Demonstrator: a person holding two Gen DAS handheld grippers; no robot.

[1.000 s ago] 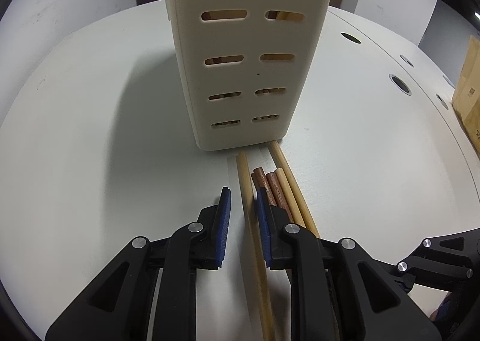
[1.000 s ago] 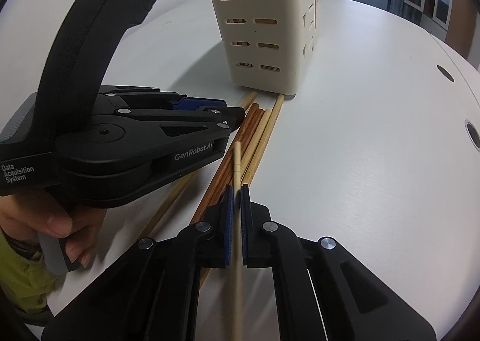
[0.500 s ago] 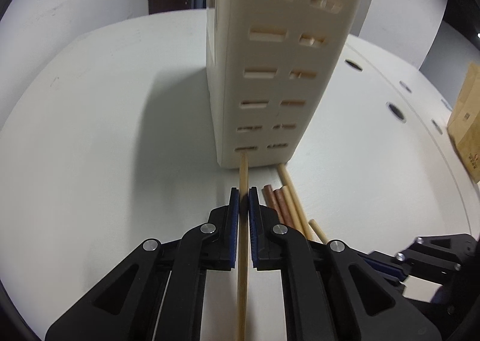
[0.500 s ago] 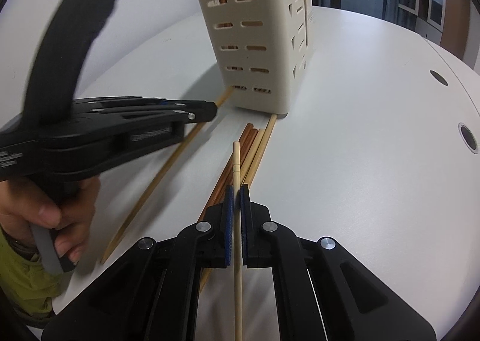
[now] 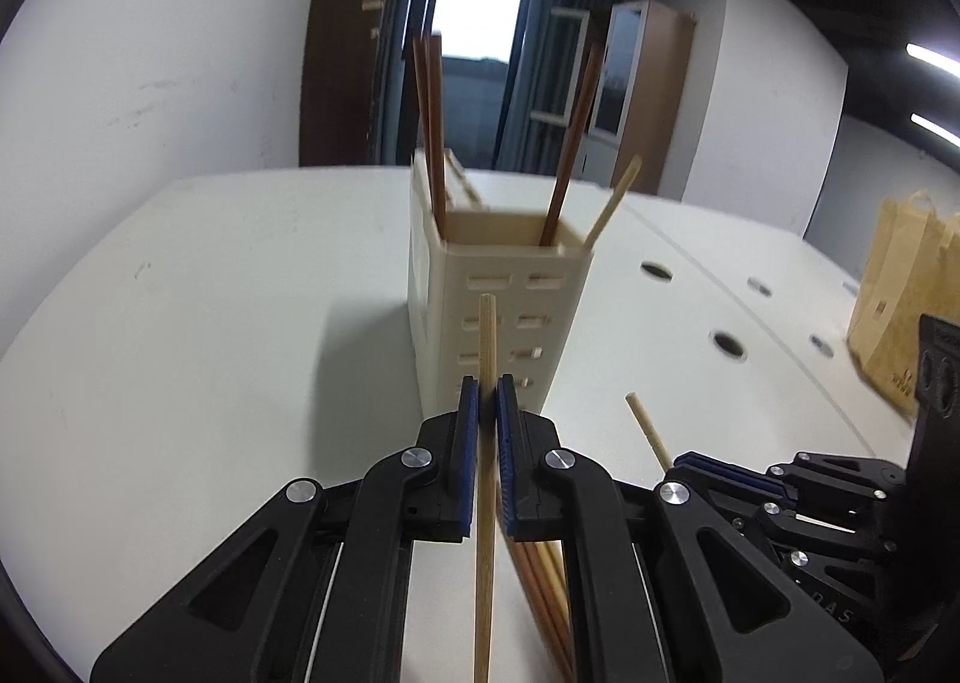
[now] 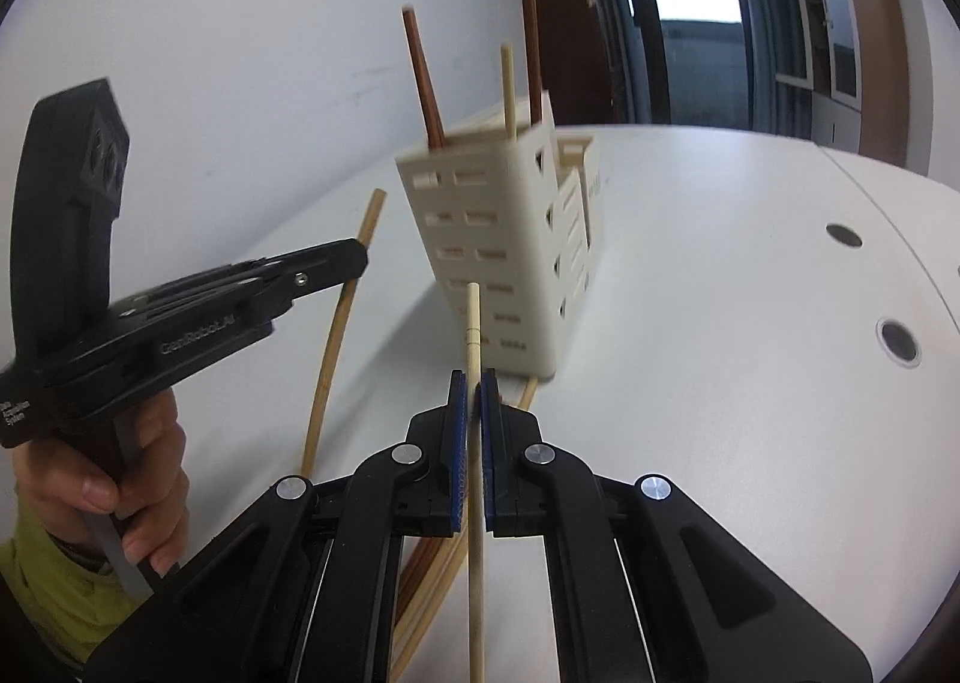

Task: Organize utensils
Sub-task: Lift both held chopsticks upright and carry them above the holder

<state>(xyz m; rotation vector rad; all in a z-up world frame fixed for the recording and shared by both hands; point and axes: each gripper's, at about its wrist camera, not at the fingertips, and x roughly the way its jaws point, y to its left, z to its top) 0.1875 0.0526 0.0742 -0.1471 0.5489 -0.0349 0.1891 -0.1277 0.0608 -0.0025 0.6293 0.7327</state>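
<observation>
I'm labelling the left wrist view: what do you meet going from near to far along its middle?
Left tongs shut on a light chopstick → cream slotted utensil holder → chopsticks standing in it → far edge of the white table → window.

The white round-edged tabletop (image 5: 180, 323) carried several round cable holes (image 5: 728, 345) along its right side, with a straight seam running past them. A brown paper bag (image 5: 900, 311) stood at the far right of the table. A white wall (image 5: 150, 53) bearing faint scuff marks rose on the left. A dark brown wooden cabinet (image 5: 342, 53) stood at the far end beside a tall bright window (image 5: 474, 11). A brown-framed cabinet with glass doors (image 6: 852, 41) stood far right.
</observation>
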